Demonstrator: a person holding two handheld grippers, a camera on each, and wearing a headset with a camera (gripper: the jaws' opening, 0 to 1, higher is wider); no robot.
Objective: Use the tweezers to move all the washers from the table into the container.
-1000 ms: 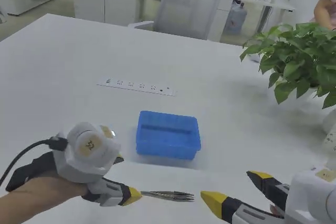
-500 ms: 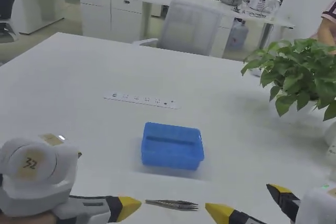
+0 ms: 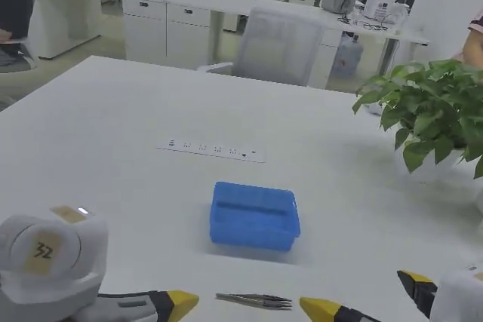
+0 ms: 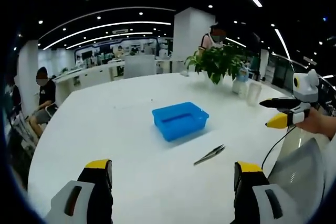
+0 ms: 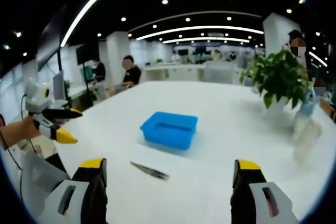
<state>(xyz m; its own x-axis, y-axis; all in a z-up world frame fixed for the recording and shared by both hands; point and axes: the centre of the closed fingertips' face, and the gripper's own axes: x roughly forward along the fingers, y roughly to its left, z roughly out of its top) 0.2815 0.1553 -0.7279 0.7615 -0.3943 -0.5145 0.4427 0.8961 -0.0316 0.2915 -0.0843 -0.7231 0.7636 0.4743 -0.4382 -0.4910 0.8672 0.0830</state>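
Note:
A blue rectangular container [image 3: 254,215] sits mid-table, also seen as the container [image 4: 180,120] and the container [image 5: 169,128]. Metal tweezers [image 3: 254,301] lie flat on the table just in front of it, and both gripper views show the tweezers [image 4: 209,155] [image 5: 149,170] too. My left gripper [image 3: 179,305] is at the bottom left, open, its yellow tip a short gap left of the tweezers. My right gripper [image 3: 367,297] is at the bottom right, open and empty. Both pairs of jaws stand wide apart in their own views, left gripper [image 4: 173,174] and right gripper [image 5: 168,174].
A white power strip [image 3: 211,149] lies behind the container. A potted plant [image 3: 430,111] stands at the right edge, with bottles [image 5: 304,124] near it. An office chair [image 3: 279,43] is at the table's far side. A person [image 5: 129,72] sits at another desk.
The head camera has tilted up, so everything sits lower in the picture. Both grippers have drawn back slightly toward me. The tweezers and container have not moved on the table.

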